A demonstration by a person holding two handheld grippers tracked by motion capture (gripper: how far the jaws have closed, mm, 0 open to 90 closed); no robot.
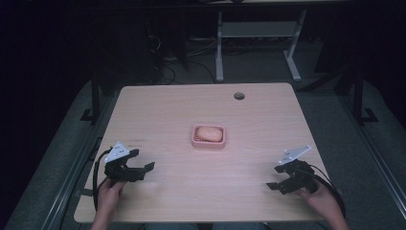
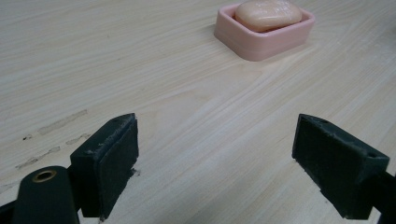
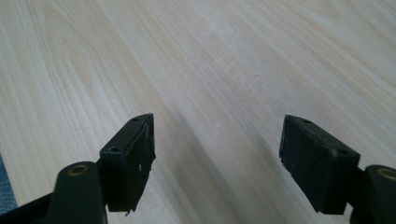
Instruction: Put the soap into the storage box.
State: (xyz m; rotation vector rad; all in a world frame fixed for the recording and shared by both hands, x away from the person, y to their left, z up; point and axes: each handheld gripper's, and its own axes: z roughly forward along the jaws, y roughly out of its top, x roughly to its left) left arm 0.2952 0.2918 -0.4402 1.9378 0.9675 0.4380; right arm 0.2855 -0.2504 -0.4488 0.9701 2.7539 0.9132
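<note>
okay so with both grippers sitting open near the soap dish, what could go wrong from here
1. The soap is rounded and probably slick; it sits low in the dish, so jaws may slip off or clip the rim.
2. The dish looks light and nothing pins it; a nudge from the left gripper could slide it across the table.
3. The right gripper points at bare wood and needs re-aiming.

A pale peach soap bar [image 1: 209, 132] sits in a pink dish [image 1: 196, 141]. The table [image 1: 201, 187] is light wood with fine streaked grain. Both grippers, left [image 1: 141, 167] and right [image 1: 274, 177], are black, each topped by a grey plate.
</note>
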